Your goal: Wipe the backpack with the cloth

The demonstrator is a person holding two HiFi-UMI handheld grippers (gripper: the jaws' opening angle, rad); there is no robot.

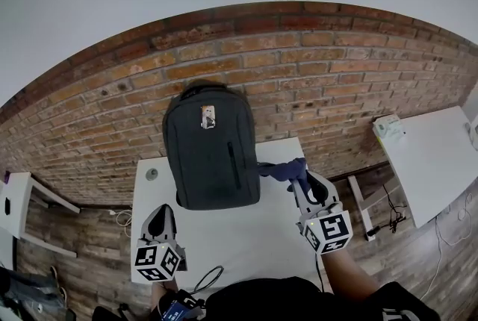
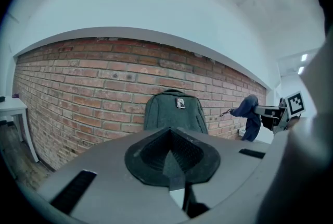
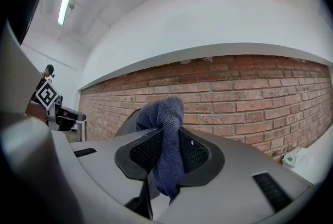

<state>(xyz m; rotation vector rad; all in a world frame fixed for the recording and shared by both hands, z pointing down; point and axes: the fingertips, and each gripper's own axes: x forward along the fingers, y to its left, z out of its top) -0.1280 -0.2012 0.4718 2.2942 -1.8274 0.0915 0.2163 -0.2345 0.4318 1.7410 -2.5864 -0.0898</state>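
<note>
A dark grey backpack [image 1: 211,148] stands upright on the white table [image 1: 246,237], leaning against the brick wall; it also shows in the left gripper view, backpack [image 2: 174,112]. My right gripper [image 1: 297,179] is shut on a blue cloth [image 1: 282,170], held just right of the backpack's lower side. In the right gripper view the cloth [image 3: 165,142] hangs pinched between the jaws. My left gripper [image 1: 162,216] is near the table's front left, jaws closed together with nothing between them [image 2: 170,158].
A small round grey object [image 1: 151,174] lies on the table left of the backpack. A second white table [image 1: 433,163] stands at the right, a white stand [image 1: 19,196] at the far left. A black cable [image 1: 209,278] loops at the table's front edge.
</note>
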